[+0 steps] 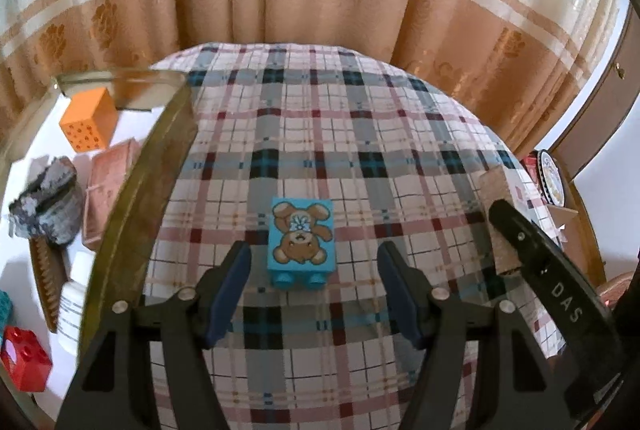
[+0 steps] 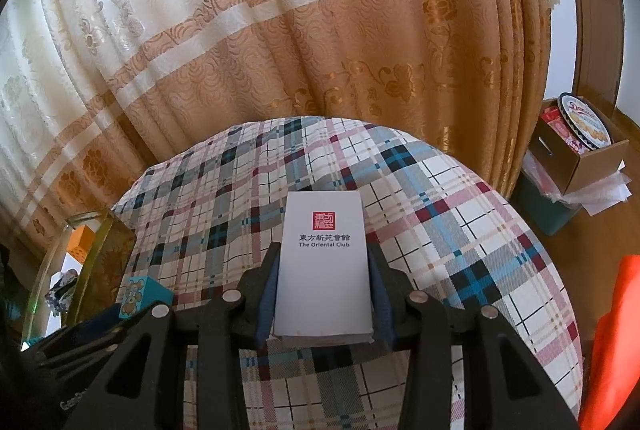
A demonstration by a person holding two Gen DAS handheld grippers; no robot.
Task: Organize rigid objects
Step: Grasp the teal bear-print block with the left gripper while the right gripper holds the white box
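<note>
Here the left claw [image 1: 314,290] is spread wide, its fingers flanking but not touching the blue bear block [image 1: 301,242] lying on the plaid table [image 1: 360,134]. Right claw [image 2: 323,294] pinches a white box [image 2: 324,266] above the table. Clear bin [image 1: 132,190] stands far left.

Item count:
- Blue bear-print blocks [image 1: 301,240]: one, on the table [image 1: 400,134].
- White boxes [image 2: 325,262]: one.
- Glass containers [image 1: 160,150]: one, at the table's left edge.
- Inside it: one orange cube [image 1: 89,121], one red block [image 1: 25,358], one pink box [image 1: 109,186], one grey lump [image 1: 48,206], one comb [image 1: 47,282].
- Cardboard boxes [image 2: 588,158]: one, beyond the right edge.
</note>
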